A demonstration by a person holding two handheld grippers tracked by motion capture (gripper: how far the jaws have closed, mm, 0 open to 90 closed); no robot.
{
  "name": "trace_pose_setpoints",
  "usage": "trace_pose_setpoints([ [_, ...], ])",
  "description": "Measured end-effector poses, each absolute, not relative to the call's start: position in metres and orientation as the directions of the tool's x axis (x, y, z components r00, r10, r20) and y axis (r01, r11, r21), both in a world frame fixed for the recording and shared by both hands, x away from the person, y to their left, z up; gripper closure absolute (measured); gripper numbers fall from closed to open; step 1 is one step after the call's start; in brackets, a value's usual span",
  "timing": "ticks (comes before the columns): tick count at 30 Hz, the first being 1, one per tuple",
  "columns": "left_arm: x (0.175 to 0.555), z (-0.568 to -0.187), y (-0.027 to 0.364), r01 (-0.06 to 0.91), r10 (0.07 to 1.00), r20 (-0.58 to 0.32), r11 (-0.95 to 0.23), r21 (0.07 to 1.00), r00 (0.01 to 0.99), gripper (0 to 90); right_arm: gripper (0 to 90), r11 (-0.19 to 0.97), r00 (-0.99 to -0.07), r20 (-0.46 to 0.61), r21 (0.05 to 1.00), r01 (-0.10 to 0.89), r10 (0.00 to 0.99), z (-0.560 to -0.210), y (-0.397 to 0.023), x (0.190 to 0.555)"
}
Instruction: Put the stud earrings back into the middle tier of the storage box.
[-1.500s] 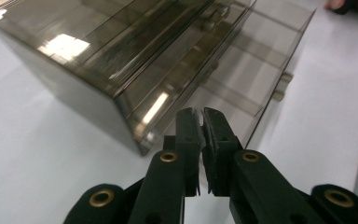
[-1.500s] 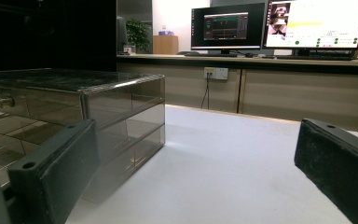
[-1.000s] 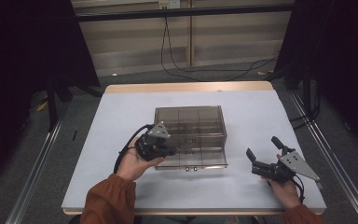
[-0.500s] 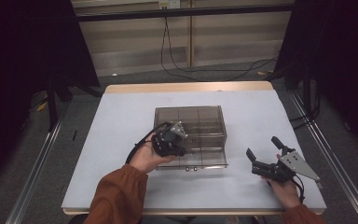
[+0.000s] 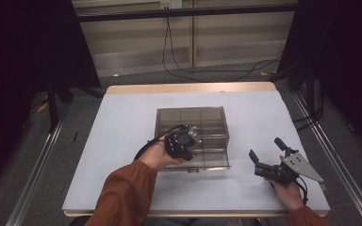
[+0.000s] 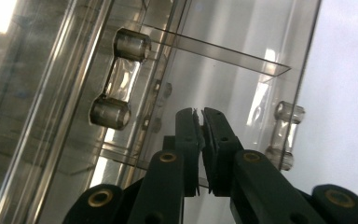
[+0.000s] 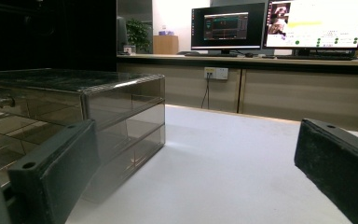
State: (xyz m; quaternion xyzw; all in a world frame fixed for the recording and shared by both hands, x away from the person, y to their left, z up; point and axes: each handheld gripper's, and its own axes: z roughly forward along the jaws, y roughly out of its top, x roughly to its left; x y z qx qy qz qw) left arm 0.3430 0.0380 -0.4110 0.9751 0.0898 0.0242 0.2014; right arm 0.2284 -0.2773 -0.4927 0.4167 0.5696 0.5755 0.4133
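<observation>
A smoky clear plastic drawer box (image 5: pixel 207 123) stands in the middle of the white table. My left gripper (image 5: pixel 185 147) is held over the box's front left part, pointing down at it. In the left gripper view its jaws (image 6: pixel 200 116) are pressed together right against a clear drawer front (image 6: pixel 242 70), between two clear bar handles (image 6: pixel 120 79) (image 6: pixel 286 135); whether a thin panel edge is pinched I cannot make out. My right gripper (image 5: pixel 265 149) rests on the table to the right of the box, jaws wide apart and empty (image 7: pixel 196 177), facing the box's side (image 7: pixel 121 116).
White table top (image 5: pixel 122 122) lies bare to the left, right and behind the box. A black cable (image 5: pixel 146 147) trails from the left gripper. Beyond the table's far wooden edge (image 5: pixel 188 88) are cables on the floor, dark curtains, and a bench with monitors (image 7: pixel 279 23).
My left gripper has moved to the right, from beside the box's front left corner to over its front. The right gripper has stayed where it was, open.
</observation>
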Motion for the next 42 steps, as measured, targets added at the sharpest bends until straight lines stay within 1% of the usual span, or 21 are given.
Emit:
trace_pose_setpoints([
  [1, 0.344, -0.412, 0.038, 0.164, 0.18, 0.006, -0.907, 0.388, 0.984, 85.5, 0.0, -0.008, -0.31, 0.007, 1.0, -0.002, 0.951, -0.493, -0.277, 0.229],
  [2, 0.345, -0.414, 0.037, 0.184, 0.198, -0.004, -0.903, 0.387, 0.98, 85.1, 0.0, -0.01, -0.311, 0.009, 1.0, -0.001, 0.95, -0.493, -0.277, 0.228],
  [5, 0.345, -0.413, 0.038, 0.186, 0.2, -0.004, -0.903, 0.388, 0.98, 84.5, 0.0, -0.007, -0.31, 0.006, 1.0, -0.002, 0.951, -0.493, -0.277, 0.228],
  [10, 0.344, -0.408, 0.04, 0.171, 0.187, 0.0, -0.901, 0.399, 0.982, 80.5, 0.0, -0.009, -0.31, 0.008, 1.0, -0.001, 0.951, -0.493, -0.277, 0.228],
  [11, 0.343, -0.407, 0.041, 0.177, 0.192, -0.003, -0.896, 0.407, 0.981, 80.5, 0.0, -0.009, -0.31, 0.008, 1.0, -0.001, 0.951, -0.493, -0.277, 0.228],
  [13, 0.34, -0.404, 0.045, 0.196, 0.216, -0.008, -0.869, 0.455, 0.976, 79.2, 0.0, -0.006, -0.31, 0.004, 1.0, -0.004, 0.951, -0.493, -0.277, 0.229],
  [16, 0.339, -0.401, 0.049, 0.19, 0.212, -0.007, -0.863, 0.468, 0.977, 79.1, 0.0, -0.007, -0.31, 0.006, 1.0, -0.002, 0.951, -0.493, -0.277, 0.228],
  [17, 0.338, -0.401, 0.051, 0.204, 0.226, -0.012, -0.854, 0.478, 0.974, 78.5, 0.0, -0.007, -0.31, 0.006, 1.0, -0.002, 0.951, -0.493, -0.277, 0.228],
  [19, 0.336, -0.401, 0.054, 0.203, 0.23, -0.001, -0.858, 0.473, 0.973, 77.7, 0.0, -0.006, -0.309, 0.004, 1.0, -0.003, 0.951, -0.493, -0.277, 0.229],
  [20, 0.335, -0.401, 0.058, 0.208, 0.236, -0.007, -0.846, 0.491, 0.972, 77.6, 0.0, -0.006, -0.309, 0.004, 1.0, -0.004, 0.951, -0.493, -0.277, 0.229],
  [22, 0.334, -0.4, 0.061, 0.202, 0.233, -0.001, -0.843, 0.498, 0.973, 77.7, 0.0, -0.003, -0.31, 0.002, 1.0, -0.004, 0.951, -0.493, -0.278, 0.228],
  [25, 0.328, -0.397, 0.074, 0.214, 0.245, -0.015, -0.81, 0.546, 0.969, 77.4, 0.0, -0.008, -0.31, 0.008, 1.0, -0.001, 0.951, -0.493, -0.277, 0.228],
  [26, 0.328, -0.397, 0.074, 0.214, 0.245, -0.015, -0.81, 0.546, 0.969, 76.7, 0.0, -0.008, -0.31, 0.008, 1.0, -0.001, 0.951, -0.493, -0.277, 0.228],
  [27, 0.326, -0.396, 0.082, 0.228, 0.259, -0.027, -0.788, 0.572, 0.965, 76.7, 0.0, -0.006, -0.309, 0.004, 1.0, -0.004, 0.951, -0.493, -0.277, 0.229],
  [30, 0.324, -0.396, 0.089, 0.232, 0.268, -0.028, -0.773, 0.591, 0.963, 77.2, 0.0, -0.006, -0.309, 0.004, 1.0, -0.004, 0.951, -0.493, -0.277, 0.229],
  [33, 0.322, -0.394, 0.106, 0.244, 0.28, -0.045, -0.736, 0.631, 0.959, 77.2, 0.0, -0.006, -0.309, 0.004, 1.0, -0.004, 0.951, -0.493, -0.277, 0.229],
  [36, 0.32, -0.394, 0.115, 0.258, 0.3, -0.043, -0.73, 0.633, 0.953, 77.1, 0.0, -0.006, -0.309, 0.005, 1.0, -0.003, 0.951, -0.493, -0.277, 0.229],
  [38, 0.319, -0.396, 0.129, 0.275, 0.324, -0.052, -0.697, 0.662, 0.945, 76.7, 0.0, -0.006, -0.309, 0.004, 1.0, -0.003, 0.951, -0.493, -0.277, 0.229],
  [40, 0.318, -0.397, 0.135, 0.276, 0.332, -0.045, -0.694, 0.665, 0.942, 71.1, 0.0, -0.006, -0.309, 0.005, 1.0, -0.003, 0.951, -0.493, -0.277, 0.229],
  [41, 0.318, -0.4, 0.143, 0.286, 0.345, -0.044, -0.691, 0.664, 0.937, 72.0, 0.0, -0.006, -0.309, 0.004, 1.0, -0.003, 0.951, -0.493, -0.277, 0.228],
  [42, 0.318, -0.4, 0.143, 0.286, 0.345, -0.044, -0.691, 0.664, 0.937, 71.9, 0.0, -0.006, -0.309, 0.004, 1.0, -0.003, 0.951, -0.493, -0.277, 0.228],
])
